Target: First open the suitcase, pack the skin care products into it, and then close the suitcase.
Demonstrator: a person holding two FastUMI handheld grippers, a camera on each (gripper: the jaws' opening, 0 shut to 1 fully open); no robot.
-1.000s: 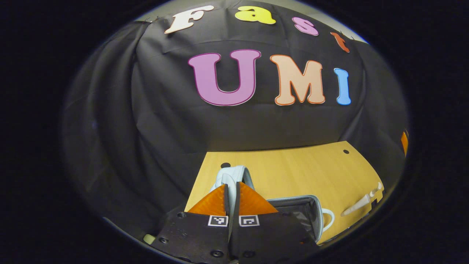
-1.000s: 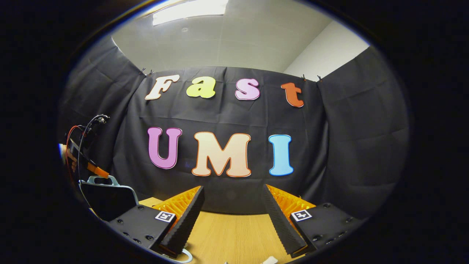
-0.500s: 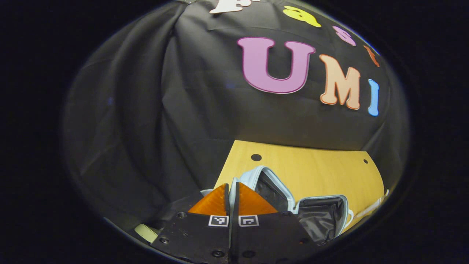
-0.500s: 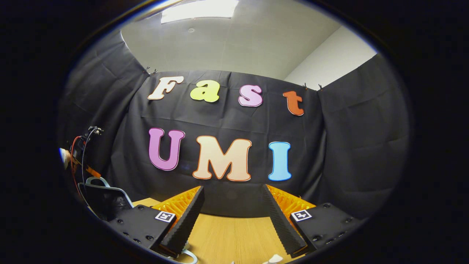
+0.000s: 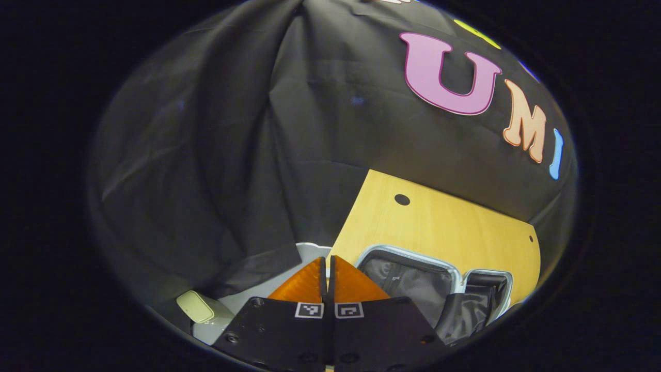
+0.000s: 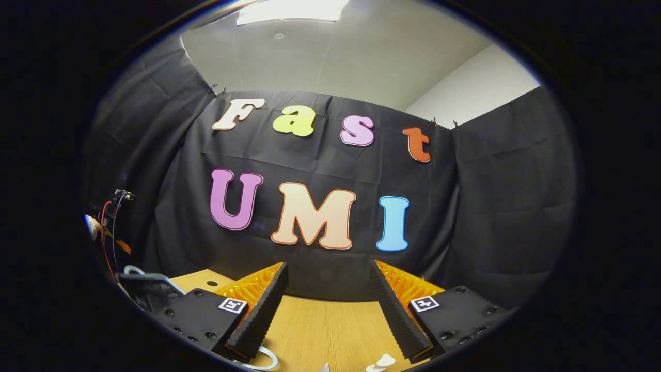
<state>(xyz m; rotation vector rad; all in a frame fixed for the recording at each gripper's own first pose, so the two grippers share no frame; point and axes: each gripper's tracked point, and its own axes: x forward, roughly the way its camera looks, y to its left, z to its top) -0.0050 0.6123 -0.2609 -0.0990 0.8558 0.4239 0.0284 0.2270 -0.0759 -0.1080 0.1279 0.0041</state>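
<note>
Light wood tabletop [image 5: 444, 227] (two small dark holes near back edge) carries the suitcase [image 5: 413, 281], opened flat, grey lining up, w/ pale blue rim.

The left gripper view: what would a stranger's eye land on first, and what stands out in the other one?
In the left gripper view, the suitcase lies flung open on the yellow wooden table, its grey lining bare, just right of the orange left tongs, which are pressed together. In the right gripper view, the right tongs gape wide over the table, with nothing between them.
</note>
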